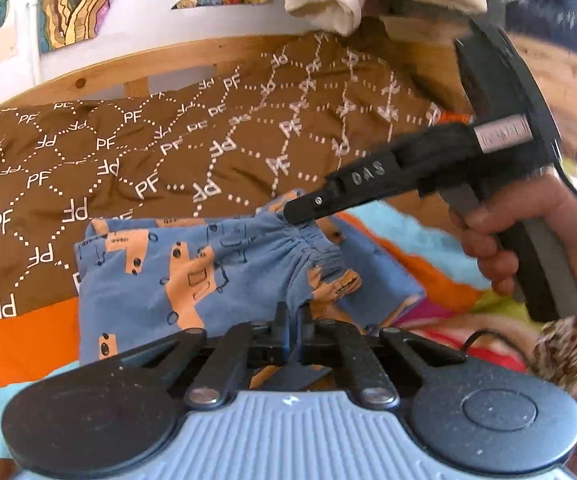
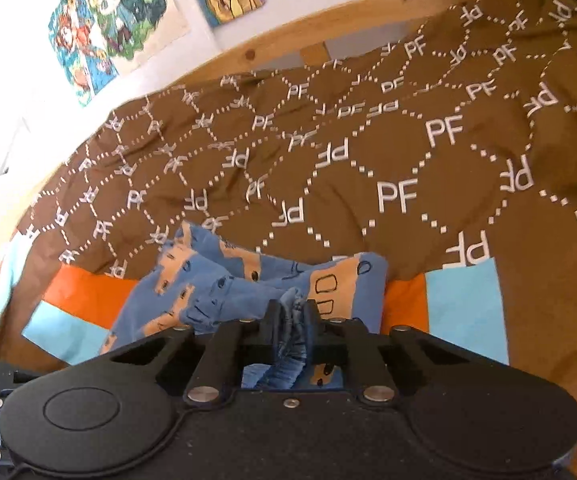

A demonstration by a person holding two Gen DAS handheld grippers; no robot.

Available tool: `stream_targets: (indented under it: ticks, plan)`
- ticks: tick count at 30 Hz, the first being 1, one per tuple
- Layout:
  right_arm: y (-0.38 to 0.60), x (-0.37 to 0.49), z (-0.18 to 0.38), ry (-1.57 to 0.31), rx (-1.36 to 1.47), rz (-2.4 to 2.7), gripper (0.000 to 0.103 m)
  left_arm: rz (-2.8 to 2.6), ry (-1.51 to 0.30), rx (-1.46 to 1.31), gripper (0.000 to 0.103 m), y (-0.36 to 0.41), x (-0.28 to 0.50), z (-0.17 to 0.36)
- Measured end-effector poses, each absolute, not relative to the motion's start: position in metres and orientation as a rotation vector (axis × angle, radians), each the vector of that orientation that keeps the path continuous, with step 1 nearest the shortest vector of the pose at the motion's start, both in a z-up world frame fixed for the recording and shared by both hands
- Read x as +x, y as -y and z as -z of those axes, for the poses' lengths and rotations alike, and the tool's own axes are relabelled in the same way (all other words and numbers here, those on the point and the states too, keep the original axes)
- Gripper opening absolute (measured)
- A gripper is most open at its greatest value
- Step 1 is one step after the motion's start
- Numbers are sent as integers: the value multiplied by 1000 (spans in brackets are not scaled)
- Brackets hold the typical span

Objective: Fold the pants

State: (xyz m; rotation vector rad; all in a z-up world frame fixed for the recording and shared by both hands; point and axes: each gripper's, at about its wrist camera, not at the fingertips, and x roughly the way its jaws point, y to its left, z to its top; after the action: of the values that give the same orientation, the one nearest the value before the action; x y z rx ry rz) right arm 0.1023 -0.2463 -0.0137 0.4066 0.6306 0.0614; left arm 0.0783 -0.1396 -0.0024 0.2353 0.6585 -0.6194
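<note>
Gripping: left gripper (image 1: 293, 314) has its fingers pinched together on the near edge of the pants (image 1: 160, 280).
Right gripper (image 2: 292, 312): fingers closed on a bunched fold of the waistband, cloth squeezed between them.
Pants: blue with orange prints, lying on the bed right at both sets of fingers.
Hand (image 1: 500, 240): wrapped round the right gripper's handle.
Beyond the fingers: brown "PF" duvet (image 2: 368, 152), then the wooden bed frame (image 2: 288, 36).
</note>
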Motion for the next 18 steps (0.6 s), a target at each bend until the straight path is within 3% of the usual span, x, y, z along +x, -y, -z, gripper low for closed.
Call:
stream_targets:
  ticks: [5, 13, 15, 16, 17, 18]
  plan:
    - [249, 82, -8, -583, 384, -30, 9, 676, -634, 197, 2, 143, 73, -12]
    - [255, 71, 6, -643, 311, 48, 11, 724, -677, 278, 7, 164, 72, 24]
    - [252, 70, 16, -648, 274, 66, 21, 739, -694, 251, 18, 153, 74, 21]
    - [250, 68, 18, -645, 265, 82, 25, 750, -695, 222, 40, 144, 74, 15]
    - [248, 64, 17, -635, 258, 97, 35, 754, -689, 193, 62, 134, 74, 8]
    - [246, 61, 16, -626, 246, 110, 49, 747, -672, 161, 67, 122, 74, 0]
